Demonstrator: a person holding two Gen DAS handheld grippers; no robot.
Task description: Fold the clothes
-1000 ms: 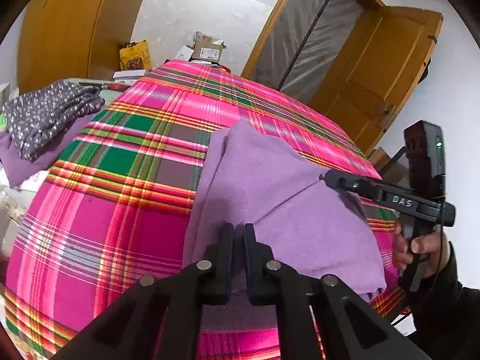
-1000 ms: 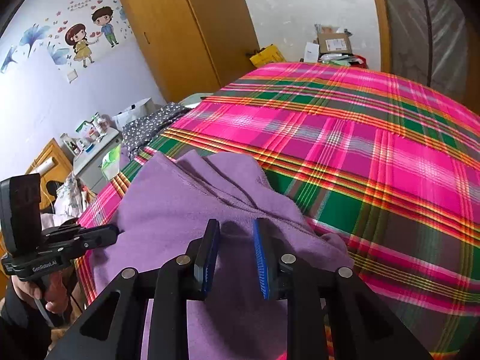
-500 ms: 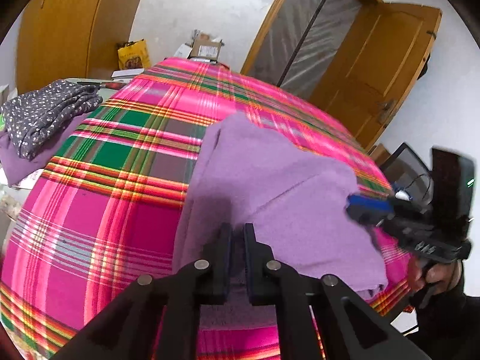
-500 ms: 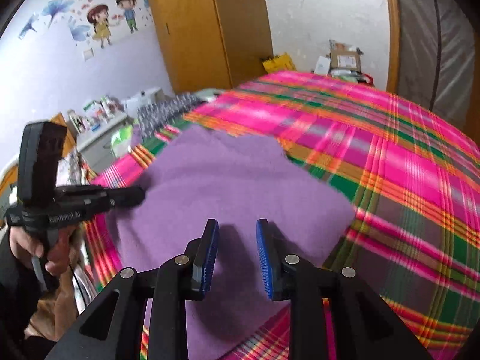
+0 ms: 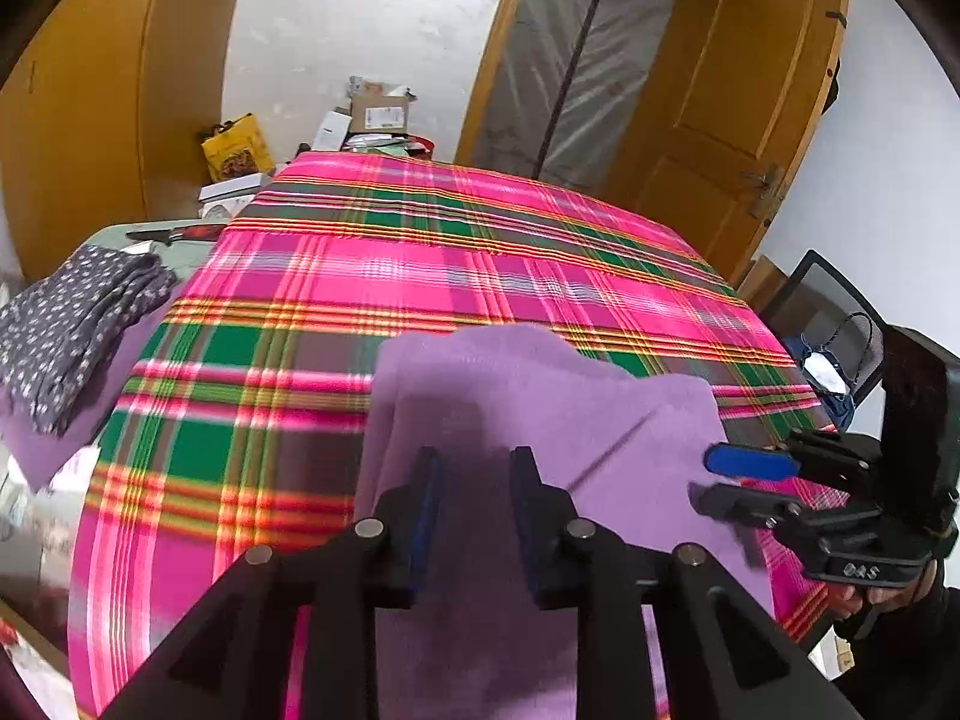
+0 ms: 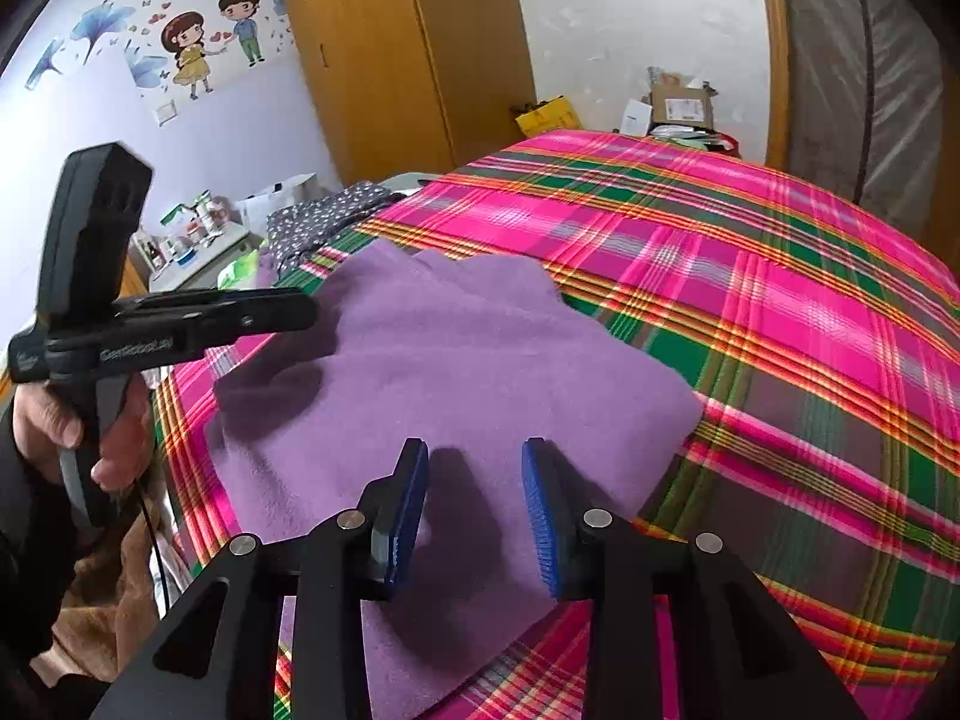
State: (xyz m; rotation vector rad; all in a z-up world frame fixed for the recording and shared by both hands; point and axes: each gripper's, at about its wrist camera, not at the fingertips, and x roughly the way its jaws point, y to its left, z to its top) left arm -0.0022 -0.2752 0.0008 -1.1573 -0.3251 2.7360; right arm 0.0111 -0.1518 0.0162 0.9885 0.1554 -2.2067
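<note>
Your left gripper (image 5: 471,501) has let go: its jaws are spreading, with a clear gap between the blue pads and only the purple garment (image 5: 540,420) lying flat below them, not pinched. In the left wrist view that garment sits folded on the near part of the pink, green and yellow plaid bedspread (image 5: 420,276), its far edge lumpy and a straight crease running across its right half. Your right gripper (image 5: 750,477) comes in from the right, above the garment's right edge, 1 blue pad showing, gripped by your hand (image 5: 864,597). A dark dotted garment (image 5: 66,324) lies off the bed's left side on another purple cloth (image 5: 36,444).

In the right wrist view your right gripper (image 6: 474,501) is also released, its jaws widening over the garment (image 6: 468,360) with nothing between the pads. The garment lies flat near the bed's near left corner, on the bedspread (image 6: 750,300). Your left gripper (image 6: 306,312) hangs above the garment's left edge, casting a shadow on it, held by your hand (image 6: 78,426).
</note>
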